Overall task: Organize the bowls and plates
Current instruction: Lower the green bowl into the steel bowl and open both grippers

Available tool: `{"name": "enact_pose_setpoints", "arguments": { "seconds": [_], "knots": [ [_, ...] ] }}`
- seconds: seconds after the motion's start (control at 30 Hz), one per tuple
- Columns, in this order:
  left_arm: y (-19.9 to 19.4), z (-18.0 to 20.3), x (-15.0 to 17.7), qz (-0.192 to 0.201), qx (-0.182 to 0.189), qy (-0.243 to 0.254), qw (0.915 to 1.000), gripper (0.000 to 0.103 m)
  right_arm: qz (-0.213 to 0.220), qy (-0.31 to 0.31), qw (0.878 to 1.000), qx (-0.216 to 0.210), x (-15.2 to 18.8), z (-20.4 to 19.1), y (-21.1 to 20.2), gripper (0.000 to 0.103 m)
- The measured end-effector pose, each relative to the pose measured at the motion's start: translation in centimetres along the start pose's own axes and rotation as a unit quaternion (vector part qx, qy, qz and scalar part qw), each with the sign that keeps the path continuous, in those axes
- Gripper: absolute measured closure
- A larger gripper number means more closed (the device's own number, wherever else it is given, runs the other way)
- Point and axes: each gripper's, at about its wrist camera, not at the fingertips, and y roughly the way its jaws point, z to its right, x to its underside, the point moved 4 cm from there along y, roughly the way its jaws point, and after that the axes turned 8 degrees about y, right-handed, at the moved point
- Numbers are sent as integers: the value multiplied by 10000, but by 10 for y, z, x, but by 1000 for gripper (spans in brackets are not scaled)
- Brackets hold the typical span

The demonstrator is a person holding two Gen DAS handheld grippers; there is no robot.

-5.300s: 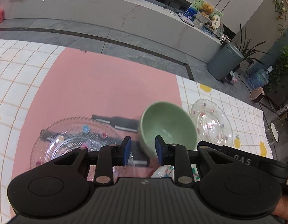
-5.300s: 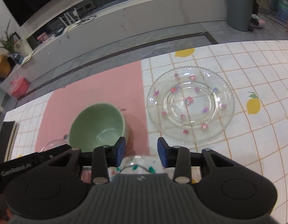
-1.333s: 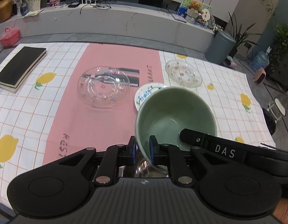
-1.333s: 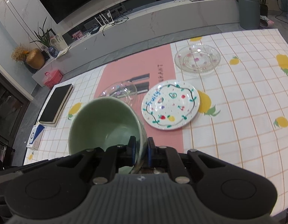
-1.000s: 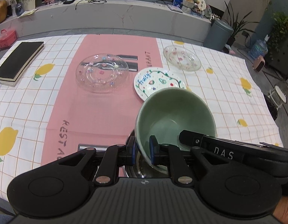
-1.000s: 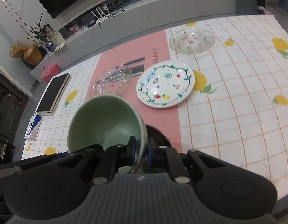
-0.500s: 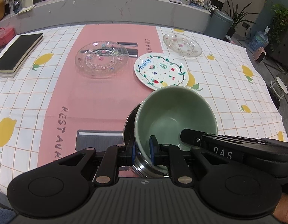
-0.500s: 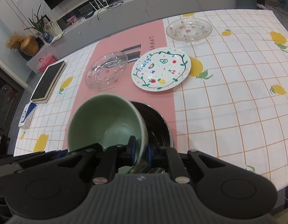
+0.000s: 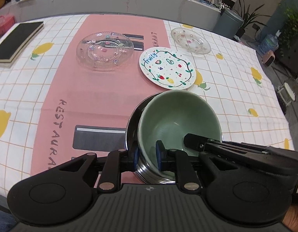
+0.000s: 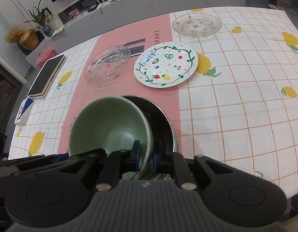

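Both grippers hold one green bowl (image 9: 178,119) by its rim. My left gripper (image 9: 147,156) is shut on its left rim, my right gripper (image 10: 145,153) on its right rim. The green bowl (image 10: 110,125) sits tilted inside a steel bowl (image 10: 160,119), whose rim (image 9: 131,123) shows at the table's near edge. A white "Fruity" plate (image 9: 167,70) lies beyond. A large glass plate (image 9: 104,51) lies on the pink runner and a small glass plate (image 9: 190,41) lies far right.
A black book (image 9: 14,40) lies at the far left of the lemon-print tablecloth. A blue-and-white box (image 10: 23,112) lies near the left edge in the right wrist view. A grey counter and a bin (image 9: 228,22) stand beyond the table.
Both grippers carried the green bowl back toward the near edge and lowered it. It now sits inside the steel bowl, which has come more into view.
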Motion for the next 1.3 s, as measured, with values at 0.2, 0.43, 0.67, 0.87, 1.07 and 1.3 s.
{"name": "enact_pose_setpoints", "arguments": {
  "seconds": [0.2, 0.43, 0.67, 0.87, 1.07, 1.3],
  "knots": [
    [-1, -7, 0, -95, 217, -311, 9992, 81, 52, -239, 9996, 127, 2, -5, 1, 93],
    [-5, -11, -3, -117, 262, -439, 9986, 79, 98, -474, 9985, 263, 3, -9, 2, 93],
    [-10, -14, -5, -33, 270, -495, 9984, 78, 132, -636, 9973, 334, 5, -12, 1, 92],
    [-13, -15, -7, 24, 245, -488, 9985, 78, 152, -1083, 9926, 534, 11, -19, 4, 89],
    [-18, -15, -9, 111, 198, -484, 9986, 77, 163, -1090, 9925, 527, 10, -19, 4, 88],
    [-28, -19, -13, 315, 6, -410, 9987, 67, 351, -1149, 9910, 584, 8, -21, -2, 87]
  ]
}}
